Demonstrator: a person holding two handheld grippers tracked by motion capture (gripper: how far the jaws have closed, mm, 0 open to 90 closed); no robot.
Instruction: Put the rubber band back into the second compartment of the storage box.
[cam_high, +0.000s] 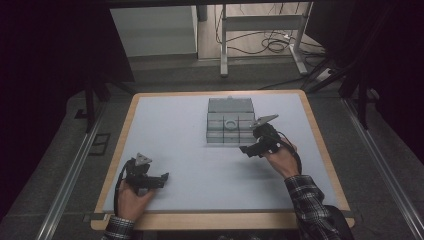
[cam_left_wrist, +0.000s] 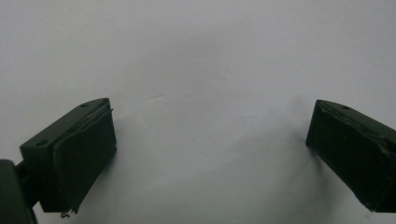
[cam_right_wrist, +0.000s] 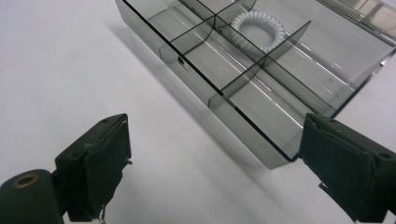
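From my remote station, I saw a pale bench (cam_high: 170, 130) with a wooden edge, and near its far middle a clear divided organizer box (cam_high: 230, 127), its lid folded back on the far side. A white coiled hair tie (cam_high: 231, 124) lay in 1 of the box's middle compartments; in the right gripper view the same hair tie (cam_right_wrist: 258, 29) sat in a cell beyond the nearest row of empty cells. The right hand-held gripper (cam_high: 248, 149) hovered just beside the box's near right corner, its 2 jaws spread wide with nothing between them, pointing left and toward the box. From it, the hair tie lay forward and a little left, past 1 divider wall. The left hand-held gripper (cam_high: 162, 179) rested low at the near left of the bench, well apart from the box; in the left gripper view its jaws also stood wide apart over bare surface. I judged the right hand-held gripper by far the nearer to the hair tie. The box's long axis ran roughly from near to far across the bench, so reaching the ring would likely mean coming down from above, over the compartment walls.
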